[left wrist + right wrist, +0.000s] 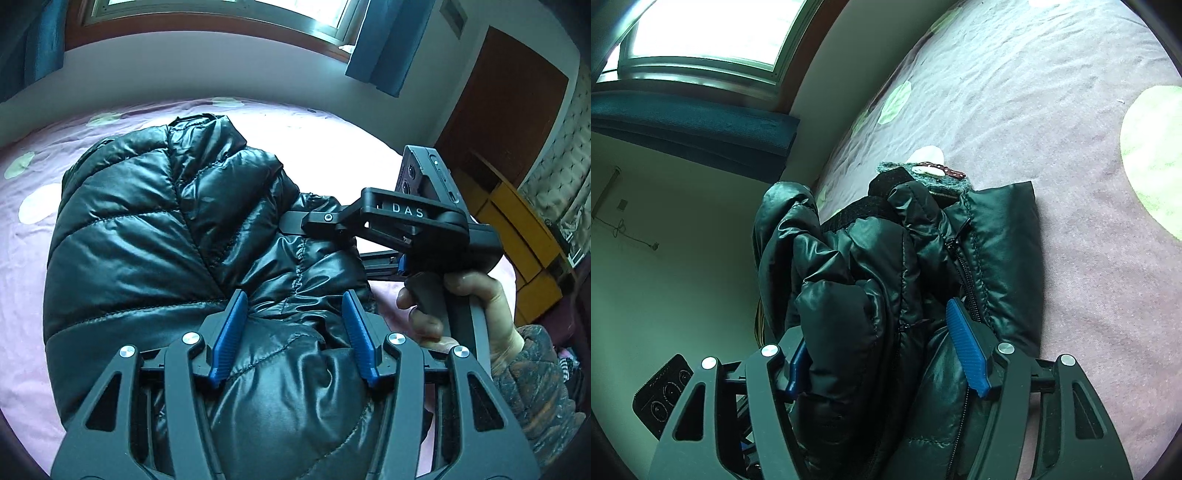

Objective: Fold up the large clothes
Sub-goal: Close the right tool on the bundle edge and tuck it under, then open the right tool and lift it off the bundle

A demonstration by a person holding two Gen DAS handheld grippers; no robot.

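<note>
Pink bedsheet point(29, 258) carries a bunched black jacket point(147, 229). Left gripper point(291, 306) straddles a puffy fold, pads pressing it. Right gripper point(875, 339) clamps another thick bundle beside the zipper point(964, 273).

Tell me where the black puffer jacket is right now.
The black puffer jacket lies bunched on the pink dotted bedsheet, filling the middle of both wrist views, its folds between the fingers of each gripper.

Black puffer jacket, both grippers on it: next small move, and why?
Probably lower the bundle onto the bedsheet. The black puffer jacket is bunched between the left gripper and right gripper, already folded thick, with flat sheet free beside it.
</note>
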